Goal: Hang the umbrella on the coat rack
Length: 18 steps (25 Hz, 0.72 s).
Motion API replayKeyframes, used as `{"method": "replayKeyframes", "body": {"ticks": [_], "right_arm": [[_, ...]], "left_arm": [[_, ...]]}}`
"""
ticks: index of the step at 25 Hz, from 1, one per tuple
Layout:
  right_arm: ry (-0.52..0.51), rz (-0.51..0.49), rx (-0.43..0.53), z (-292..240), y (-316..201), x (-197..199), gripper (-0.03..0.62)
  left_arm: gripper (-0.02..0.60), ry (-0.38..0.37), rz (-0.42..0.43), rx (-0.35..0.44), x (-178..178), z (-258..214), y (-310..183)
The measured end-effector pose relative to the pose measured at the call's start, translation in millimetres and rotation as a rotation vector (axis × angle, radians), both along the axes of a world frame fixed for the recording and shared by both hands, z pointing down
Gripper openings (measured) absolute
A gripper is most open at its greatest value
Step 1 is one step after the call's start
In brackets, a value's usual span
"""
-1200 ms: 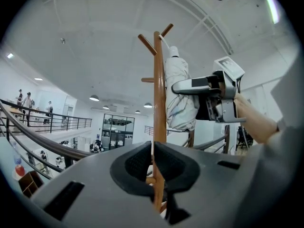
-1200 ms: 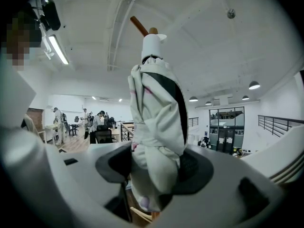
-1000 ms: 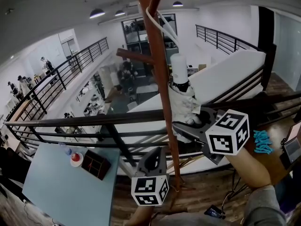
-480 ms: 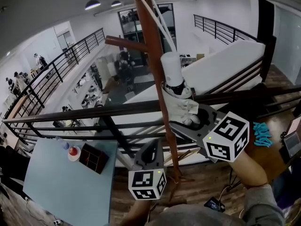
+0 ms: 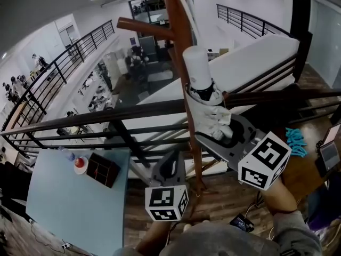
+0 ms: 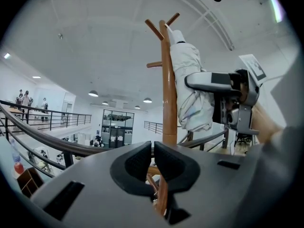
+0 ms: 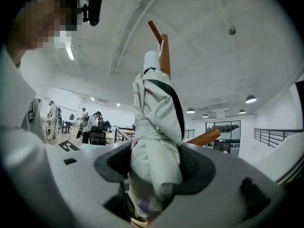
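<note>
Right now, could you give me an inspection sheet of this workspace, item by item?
Surface: wooden floor; pale blue table.
Job's things: white umbrella upright beside the coat rack pole.
Clutter: dark box and red-capped container on the table.
Grippers: right gripper shut on the umbrella; left gripper shut, empty.
Cables: thin leads on the floor, unclear.
Surroundings: black railing; people on levels beyond.
</note>
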State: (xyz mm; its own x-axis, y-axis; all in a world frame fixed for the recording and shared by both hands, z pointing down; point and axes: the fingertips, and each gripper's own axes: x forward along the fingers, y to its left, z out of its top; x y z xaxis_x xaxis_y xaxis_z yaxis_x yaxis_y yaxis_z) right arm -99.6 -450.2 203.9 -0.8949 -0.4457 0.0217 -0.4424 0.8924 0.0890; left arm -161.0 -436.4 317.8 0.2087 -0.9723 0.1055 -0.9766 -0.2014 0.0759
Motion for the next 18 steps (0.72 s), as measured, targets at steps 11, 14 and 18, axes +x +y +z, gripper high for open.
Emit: {"method": "replayKeyframes", "body": {"ticks": [11, 14, 18], "right_arm": [[-0.144, 0.128, 0.061, -7.3, 9.9, 8.0, 0.254], [-0.174, 0.139, 0.055, -6.7, 19.5, 10.3, 0.266], [-0.172, 0.173, 0.037, 14.1, 32.3, 12.9, 0.278]], "left_arm": [[0.028, 0.007, 0.039, 0.035, -3.8, -4.0, 7.3], [0.029, 0.011, 0.053, 0.038, -1.6, -1.8, 15.3], [0.029, 0.013, 0.073, 0.023, 0.7, 16.1, 30.7]]}}
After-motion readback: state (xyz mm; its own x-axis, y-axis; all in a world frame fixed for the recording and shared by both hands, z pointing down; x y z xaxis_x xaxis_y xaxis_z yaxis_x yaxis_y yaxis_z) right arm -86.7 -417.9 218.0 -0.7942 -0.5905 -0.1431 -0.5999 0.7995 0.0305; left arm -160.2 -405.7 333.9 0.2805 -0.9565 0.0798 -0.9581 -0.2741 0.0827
